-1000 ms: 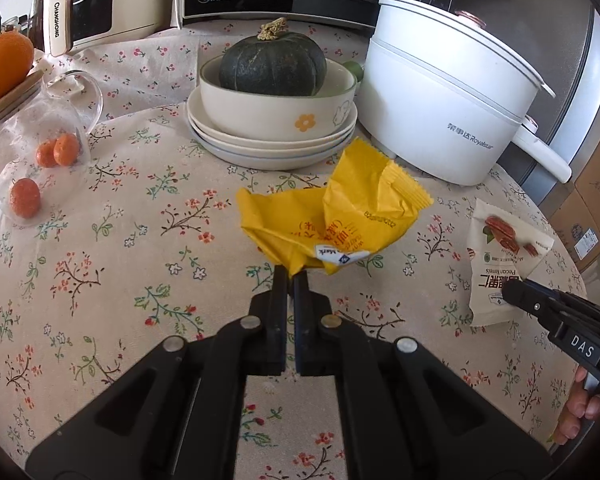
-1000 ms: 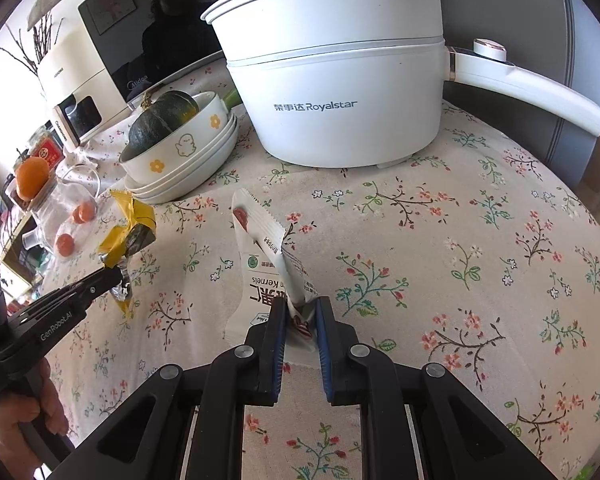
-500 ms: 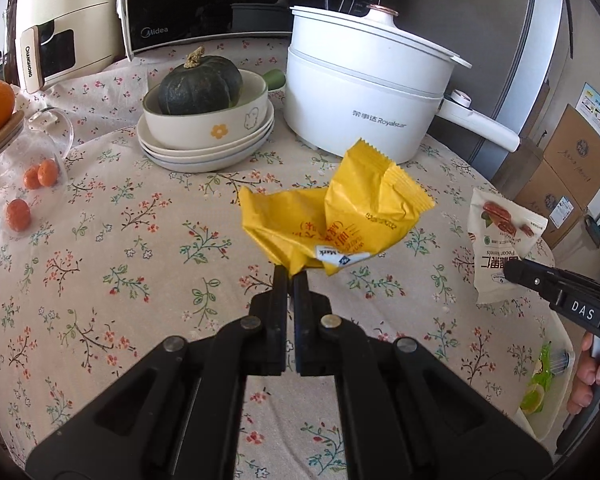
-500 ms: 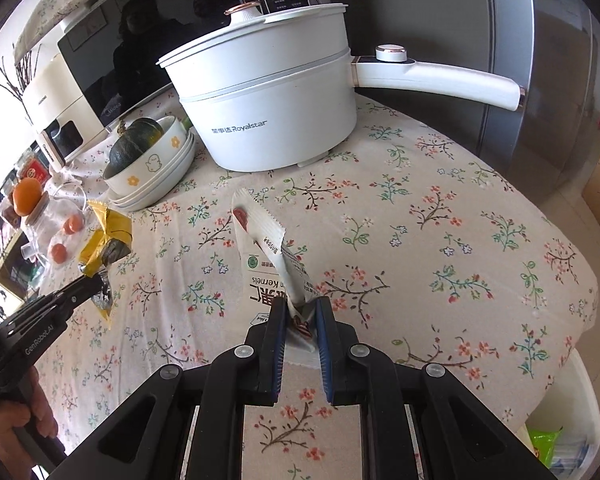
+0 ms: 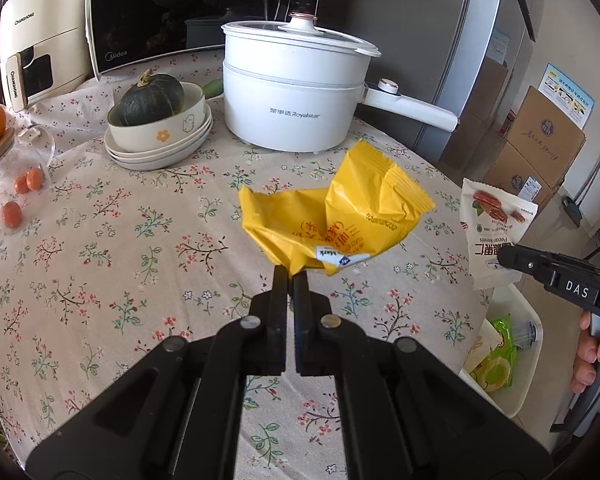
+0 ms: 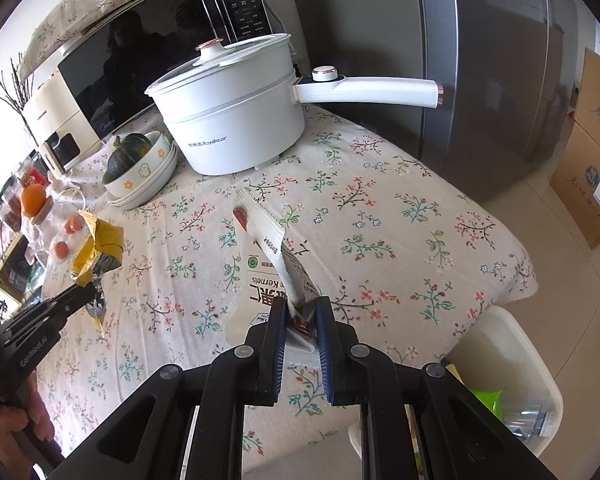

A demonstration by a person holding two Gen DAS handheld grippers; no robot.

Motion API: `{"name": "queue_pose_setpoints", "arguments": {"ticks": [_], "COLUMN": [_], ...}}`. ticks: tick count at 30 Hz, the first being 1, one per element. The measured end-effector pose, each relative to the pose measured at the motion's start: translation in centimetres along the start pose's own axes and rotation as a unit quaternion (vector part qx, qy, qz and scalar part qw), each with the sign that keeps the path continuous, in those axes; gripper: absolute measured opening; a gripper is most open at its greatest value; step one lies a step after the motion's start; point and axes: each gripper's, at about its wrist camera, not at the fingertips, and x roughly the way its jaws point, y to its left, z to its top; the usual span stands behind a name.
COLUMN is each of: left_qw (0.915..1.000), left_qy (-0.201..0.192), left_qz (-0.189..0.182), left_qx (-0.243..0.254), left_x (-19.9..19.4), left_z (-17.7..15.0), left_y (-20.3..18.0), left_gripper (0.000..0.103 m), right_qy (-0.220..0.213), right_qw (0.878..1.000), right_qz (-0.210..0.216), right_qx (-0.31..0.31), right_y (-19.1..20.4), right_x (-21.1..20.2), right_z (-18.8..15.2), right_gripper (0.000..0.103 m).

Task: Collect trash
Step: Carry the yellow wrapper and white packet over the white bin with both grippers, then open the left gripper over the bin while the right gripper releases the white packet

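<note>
A crumpled yellow wrapper (image 5: 336,224) hangs above the floral tablecloth (image 5: 112,240), pinched by its lower edge in my shut left gripper (image 5: 290,274). The same yellow wrapper (image 6: 96,248) shows at the left of the right wrist view, in the left gripper (image 6: 86,294). A white pecan snack bag (image 6: 272,264) is held in my shut right gripper (image 6: 302,308), lifted off the cloth. In the left wrist view the pecan bag (image 5: 490,228) hangs at the right, gripped by the right gripper (image 5: 504,258). A white bin (image 6: 512,364) with trash inside stands off the table's right edge.
A white electric pot (image 5: 296,104) with a long handle stands at the back. Beside it are stacked bowls with a dark green squash (image 5: 152,98). A microwave (image 5: 172,12) and a cream appliance (image 5: 36,56) sit behind. Cardboard boxes (image 5: 540,148) stand on the floor.
Both grippers, each with its wrapper, have risen and drawn back toward the table's right edge. The white bin has come into view below them.
</note>
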Motion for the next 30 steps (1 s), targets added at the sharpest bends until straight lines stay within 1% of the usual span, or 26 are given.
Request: {"name": "queue_pose_setpoints", "arguments": {"ticks": [7, 12, 16, 20, 24, 30], "left_qw": [0.9990, 0.9972, 0.9943, 0.9899, 0.9836, 0.9740], "left_qy": [0.009, 0.020, 0.030, 0.048, 0.067, 0.089], "left_qz": [-0.019, -0.040, -0.056, -0.073, -0.088, -0.104], "left_qx": [0.040, 0.060, 0.086, 0.112, 0.143, 0.181], "left_x": [-0.9, -1.0, -0.8, -0.2, 0.4, 1.4], "left_z": [-1.3, -2.0, -2.7, -3.8, -5.1, -7.1], "left_y": [-4.2, -7.1, -9.8, -12.8, -15.9, -19.9], "left_gripper": [0.003, 0.003, 0.003, 0.003, 0.003, 0.004], "right_qy": [0.009, 0.018, 0.033, 0.055, 0.074, 0.094], "right_qw": [1.000, 0.999, 0.998, 0.995, 0.991, 0.987], "right_qz": [-0.012, -0.018, -0.028, -0.039, -0.050, -0.065], "right_qx": [0.004, 0.024, 0.043, 0.071, 0.095, 0.109], "right_y": [-2.4, -5.0, -7.3, -10.2, -13.1, -16.1], "right_x": [-2.7, -4.1, -4.9, -5.2, -5.6, -6.3], "right_z": [-1.8, -2.8, -3.9, -5.1, -6.5, -8.2], "right_gripper": [0.016, 0.016, 0.016, 0.016, 0.016, 0.016]}}
